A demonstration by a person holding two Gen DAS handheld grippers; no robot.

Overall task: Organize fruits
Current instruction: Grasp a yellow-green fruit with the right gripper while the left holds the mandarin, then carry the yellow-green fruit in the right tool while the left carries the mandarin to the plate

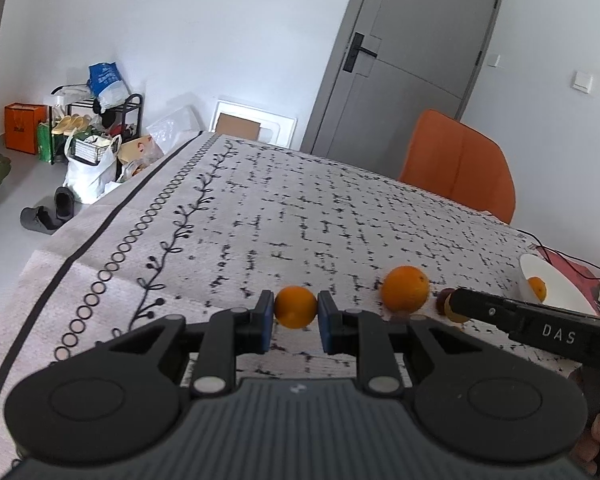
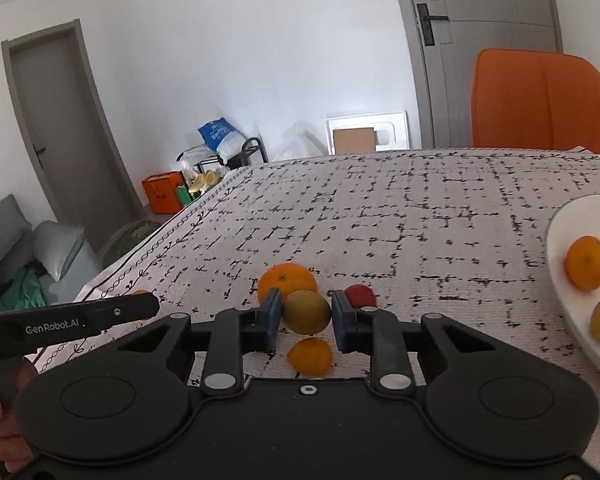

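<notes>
Currently, the left gripper [image 1: 296, 314] is pinching a small orange [image 1: 296, 306] across its middle just above the tabletop [image 1: 300, 208], while the right gripper [image 2: 305, 314] is pinching a yellow-green fruit [image 2: 306, 312] likewise, both seeming light, firm, smooth-skinned and liable to roll.

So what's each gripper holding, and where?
Left gripper: small round orange, by its sides. Right gripper: yellow-green round fruit, by its sides.

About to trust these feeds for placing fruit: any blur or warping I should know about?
Left wrist view: fisheye bends the door and table edge; large orange slightly soft. Right wrist view: plate and its orange smeared at the rim; yellow-green fruit between the pads reasonably sharp.
</notes>
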